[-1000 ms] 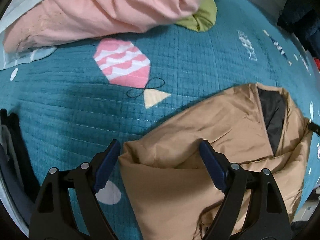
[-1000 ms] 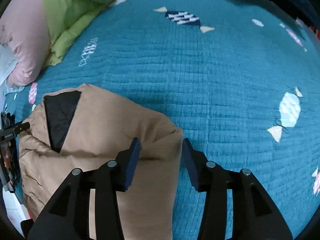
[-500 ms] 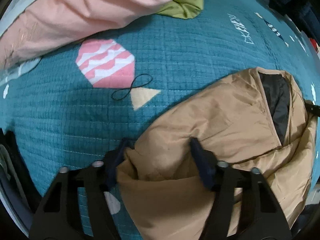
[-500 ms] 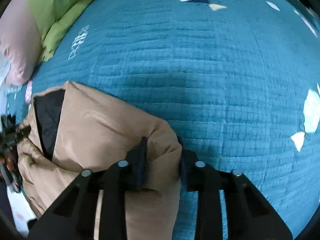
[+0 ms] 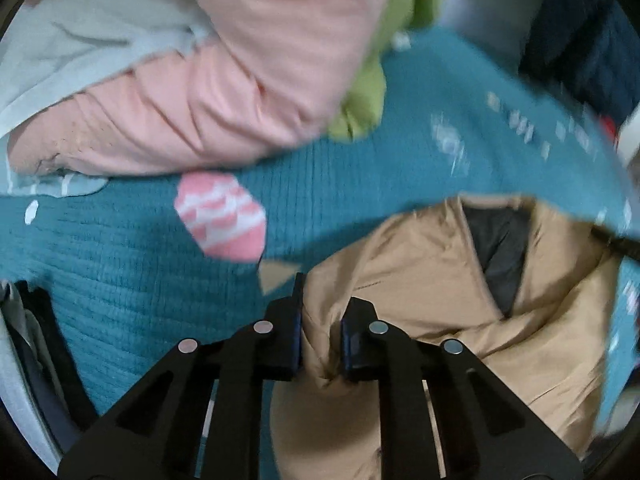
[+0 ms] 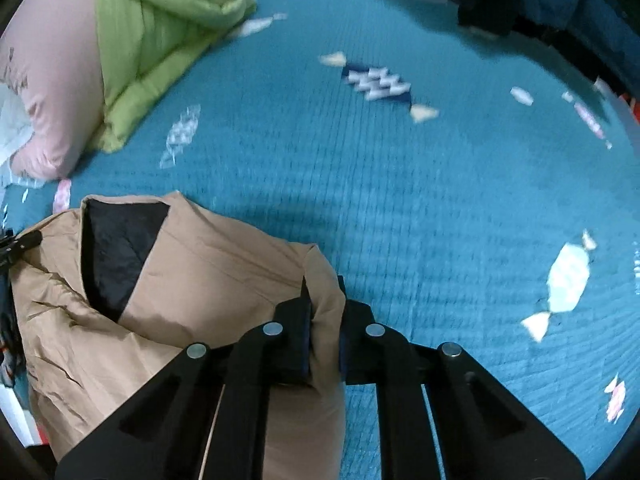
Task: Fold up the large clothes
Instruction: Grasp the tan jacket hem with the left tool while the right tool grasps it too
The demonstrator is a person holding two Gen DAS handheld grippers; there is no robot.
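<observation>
A tan padded jacket [image 5: 424,280] with a black lining [image 5: 500,248] lies bunched on a teal quilted bedspread [image 5: 140,272]. In the left wrist view my left gripper [image 5: 320,332] pinches a fold at the jacket's left corner, its jaws still closing on the cloth. The right wrist view shows the same jacket [image 6: 192,280] and its lining [image 6: 116,248]. My right gripper [image 6: 324,320] grips the jacket's right corner, jaws also closing with the fabric pressed between the pads. Both corners are lifted slightly off the bedspread [image 6: 400,200].
A pink garment [image 5: 224,80], a green quilted one [image 5: 368,96] and pale blue cloth [image 5: 80,48] are piled at the far left. Dark blue things [image 6: 560,0] sit at the far right edge. The bedspread to the right of the jacket bears only printed candy shapes [image 6: 568,276].
Both grippers went from open around the jacket's corners to clamped on the cloth. Both have since risen, pulling the corners up, and the views show more of the far pile.
</observation>
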